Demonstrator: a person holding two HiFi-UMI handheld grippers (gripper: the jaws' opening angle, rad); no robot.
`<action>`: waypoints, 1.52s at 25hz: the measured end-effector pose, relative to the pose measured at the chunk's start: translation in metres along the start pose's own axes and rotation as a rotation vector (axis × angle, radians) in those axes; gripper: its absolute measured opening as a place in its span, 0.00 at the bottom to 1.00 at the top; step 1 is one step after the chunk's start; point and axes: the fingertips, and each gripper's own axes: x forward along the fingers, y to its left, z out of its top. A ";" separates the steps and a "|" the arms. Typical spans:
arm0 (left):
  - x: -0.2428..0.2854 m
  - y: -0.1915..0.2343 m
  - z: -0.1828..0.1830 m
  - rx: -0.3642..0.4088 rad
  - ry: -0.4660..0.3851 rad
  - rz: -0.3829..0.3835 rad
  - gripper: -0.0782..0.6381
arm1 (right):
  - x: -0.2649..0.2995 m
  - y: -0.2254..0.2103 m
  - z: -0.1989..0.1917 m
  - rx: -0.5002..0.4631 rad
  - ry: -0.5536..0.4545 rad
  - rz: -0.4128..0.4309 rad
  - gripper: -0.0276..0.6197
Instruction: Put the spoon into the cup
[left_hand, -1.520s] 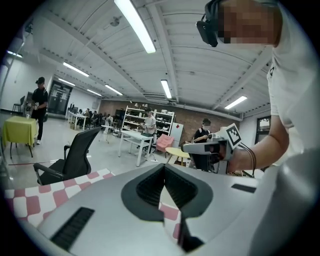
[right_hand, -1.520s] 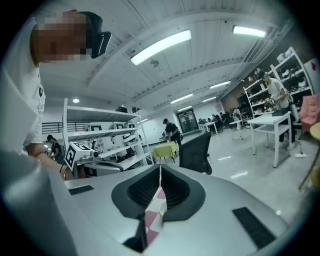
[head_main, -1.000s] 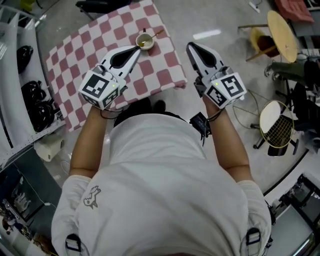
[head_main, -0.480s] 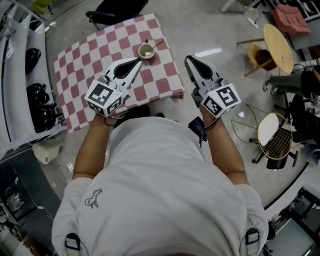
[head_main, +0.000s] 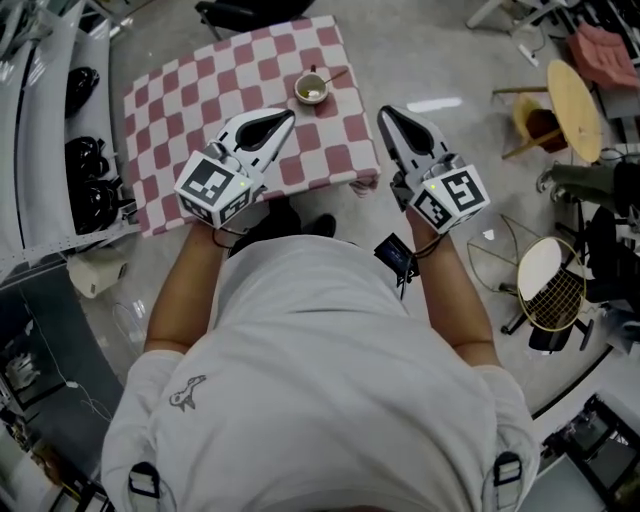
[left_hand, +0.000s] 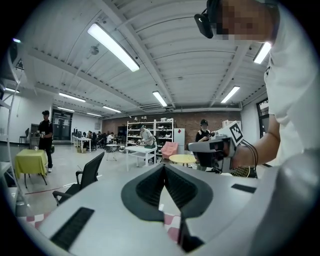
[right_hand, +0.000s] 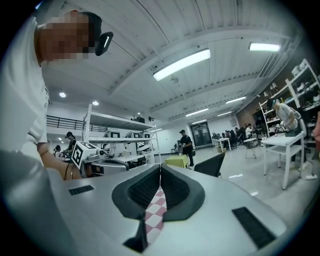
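Head view: spoon (head_main: 337, 75) slants rightward from cup (head_main: 311, 90).

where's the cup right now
In the head view, the cup sits near the far right corner of the checkered tablecloth, beyond the left gripper.

Spoon (head_main: 335, 75) in small cup (head_main: 310, 90), handle rightward

The cloth (head_main: 190, 110) is checked in dull red and white. The cup (head_main: 311, 89) is cream outside and olive-brown inside, and the spoon (head_main: 335, 76) looks tan. The left gripper (head_main: 288, 116) and right gripper (head_main: 384, 112) are pale grey with black inner pads. Their cubes (head_main: 212, 186) bear black square marks on white. The shirt (head_main: 320, 380) is off-white, the floor (head_main: 420, 40) grey.
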 end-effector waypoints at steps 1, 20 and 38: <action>-0.004 -0.001 0.001 0.004 0.000 0.001 0.13 | 0.000 0.004 0.001 -0.001 -0.001 0.004 0.09; -0.114 -0.017 0.000 -0.004 -0.031 -0.098 0.13 | 0.001 0.102 -0.014 -0.043 0.023 -0.085 0.09; -0.257 -0.060 -0.030 -0.032 -0.067 -0.206 0.13 | -0.019 0.273 -0.044 -0.051 0.032 -0.161 0.10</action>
